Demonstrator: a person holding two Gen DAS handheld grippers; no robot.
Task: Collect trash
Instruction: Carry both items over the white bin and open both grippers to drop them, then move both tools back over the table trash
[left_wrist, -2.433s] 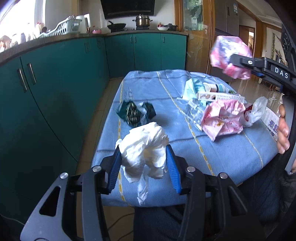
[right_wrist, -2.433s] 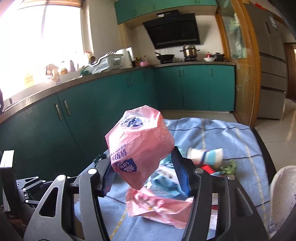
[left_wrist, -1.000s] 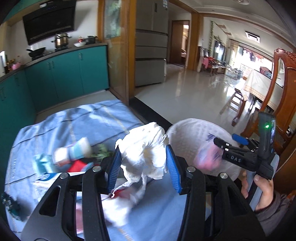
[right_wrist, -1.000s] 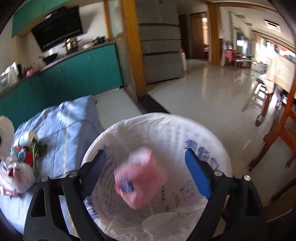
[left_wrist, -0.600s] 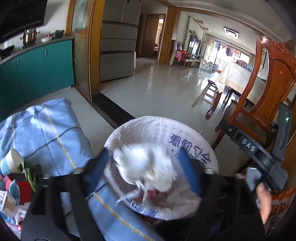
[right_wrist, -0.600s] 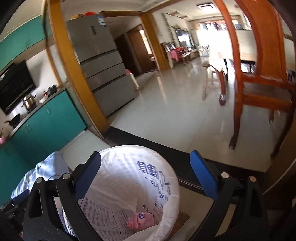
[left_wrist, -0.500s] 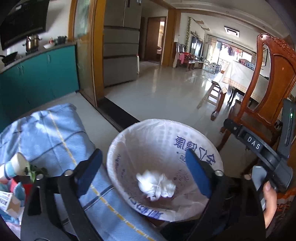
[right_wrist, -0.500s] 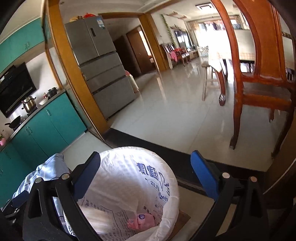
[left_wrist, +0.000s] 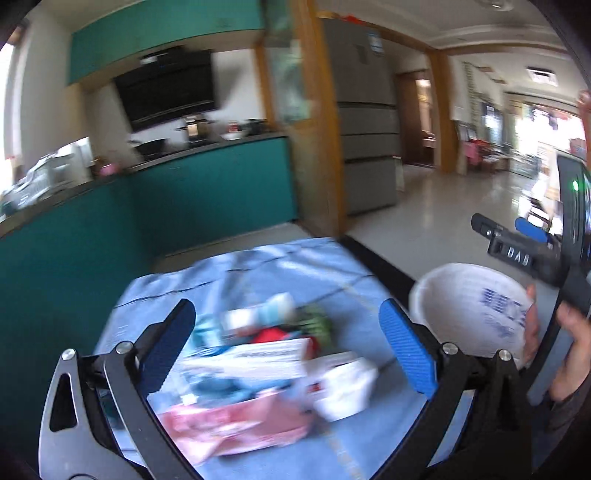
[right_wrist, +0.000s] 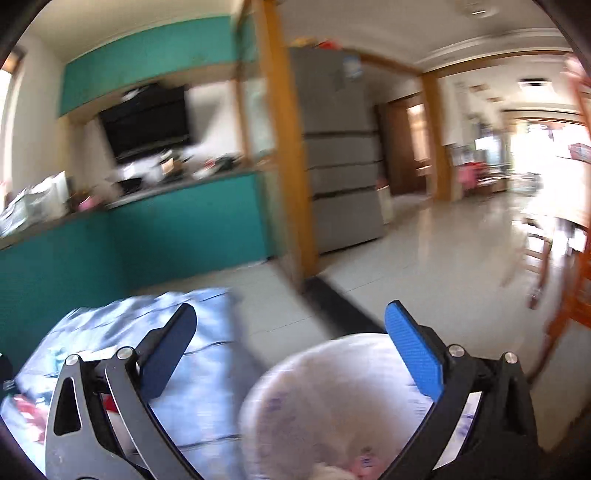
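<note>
- Left wrist view: left gripper spread wide and empty, hanging above a heap of trash on the blue tablecloth (all blurred).
- Among the heap: a pink wrapper nearest the camera, a white box, a white crumpled bag, something red and green behind.
- To the right, beside the table: white-lined bin, with the right gripper above it, held in a hand.
- Right wrist view: right gripper also wide apart, empty, over the bin; pink scrap inside at the bottom.
</note>
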